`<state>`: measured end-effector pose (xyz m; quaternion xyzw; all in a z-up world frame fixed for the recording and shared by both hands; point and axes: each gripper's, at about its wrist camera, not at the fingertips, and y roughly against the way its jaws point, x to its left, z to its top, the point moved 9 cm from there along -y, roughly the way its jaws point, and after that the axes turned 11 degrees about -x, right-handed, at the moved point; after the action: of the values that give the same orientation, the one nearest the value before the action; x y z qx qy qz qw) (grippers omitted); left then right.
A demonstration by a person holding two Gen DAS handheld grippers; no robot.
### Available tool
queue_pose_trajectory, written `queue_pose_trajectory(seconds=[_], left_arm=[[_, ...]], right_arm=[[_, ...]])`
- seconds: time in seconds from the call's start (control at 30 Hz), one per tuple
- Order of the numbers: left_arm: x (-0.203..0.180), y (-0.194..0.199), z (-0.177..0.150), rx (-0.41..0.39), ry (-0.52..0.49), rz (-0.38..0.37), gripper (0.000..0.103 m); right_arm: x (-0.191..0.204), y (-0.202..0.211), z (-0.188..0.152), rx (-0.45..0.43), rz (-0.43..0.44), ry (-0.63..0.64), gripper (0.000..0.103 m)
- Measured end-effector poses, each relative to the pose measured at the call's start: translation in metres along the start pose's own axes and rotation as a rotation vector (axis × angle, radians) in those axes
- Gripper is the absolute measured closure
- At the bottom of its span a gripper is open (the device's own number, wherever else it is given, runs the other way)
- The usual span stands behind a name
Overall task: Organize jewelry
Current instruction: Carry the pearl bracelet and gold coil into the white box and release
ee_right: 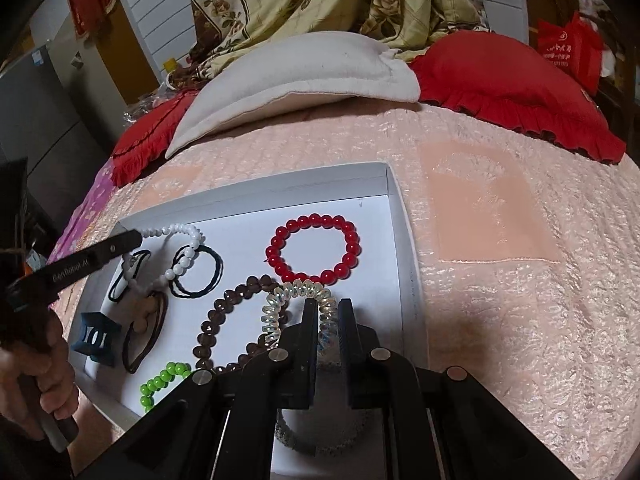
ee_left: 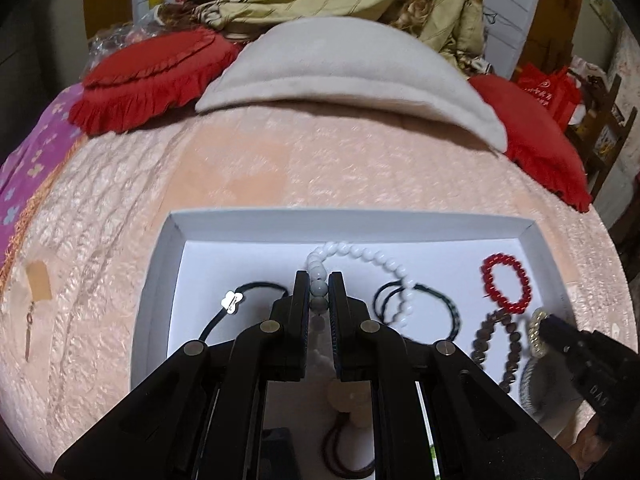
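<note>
A white shallow box (ee_left: 352, 222) (ee_right: 280, 178) lies on a pink bedspread and holds jewelry. My left gripper (ee_left: 319, 280) is shut on a white bead necklace (ee_left: 360, 252) (ee_right: 188, 236), lifting part of it over the box. My right gripper (ee_right: 328, 304) is shut on a clear spiral hair tie (ee_right: 280, 300) (ee_left: 536, 330) at the box's right side. In the box lie a red bead bracelet (ee_right: 314, 248) (ee_left: 506, 288), a brown bead bracelet (ee_right: 224, 312) (ee_left: 496, 340), black cords (ee_right: 200, 272) (ee_left: 420, 304), and a green bead bracelet (ee_right: 164, 380).
A dark blue ring stand (ee_right: 96, 338) sits at the box's left edge. A white pillow (ee_left: 352, 68) and red cushions (ee_left: 148, 80) (ee_right: 516, 84) lie at the far side of the bed. A grey beaded ring (ee_right: 320, 432) lies under my right gripper.
</note>
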<state>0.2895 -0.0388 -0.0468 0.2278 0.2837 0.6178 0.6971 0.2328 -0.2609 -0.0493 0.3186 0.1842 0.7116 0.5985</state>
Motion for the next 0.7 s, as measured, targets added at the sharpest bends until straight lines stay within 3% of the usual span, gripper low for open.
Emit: queue_pose_trajectory(seconds=[0.27, 0.53, 0.7], left_arm=[[0.008, -0.008, -0.012, 0.059, 0.032, 0.013, 0.095], [0.01, -0.004, -0.01, 0.053, 0.056, 0.009, 0.093], [0.012, -0.001, -0.009, 0.042, 0.061, 0.028, 0.067]], right_arm=[[-0.008, -0.011, 0.003, 0.01, -0.04, -0.029, 0.094], [-0.006, -0.012, 0.004, -0.001, -0.051, -0.021, 0.093], [-0.006, -0.01, 0.005, -0.004, -0.036, -0.033, 0.093]])
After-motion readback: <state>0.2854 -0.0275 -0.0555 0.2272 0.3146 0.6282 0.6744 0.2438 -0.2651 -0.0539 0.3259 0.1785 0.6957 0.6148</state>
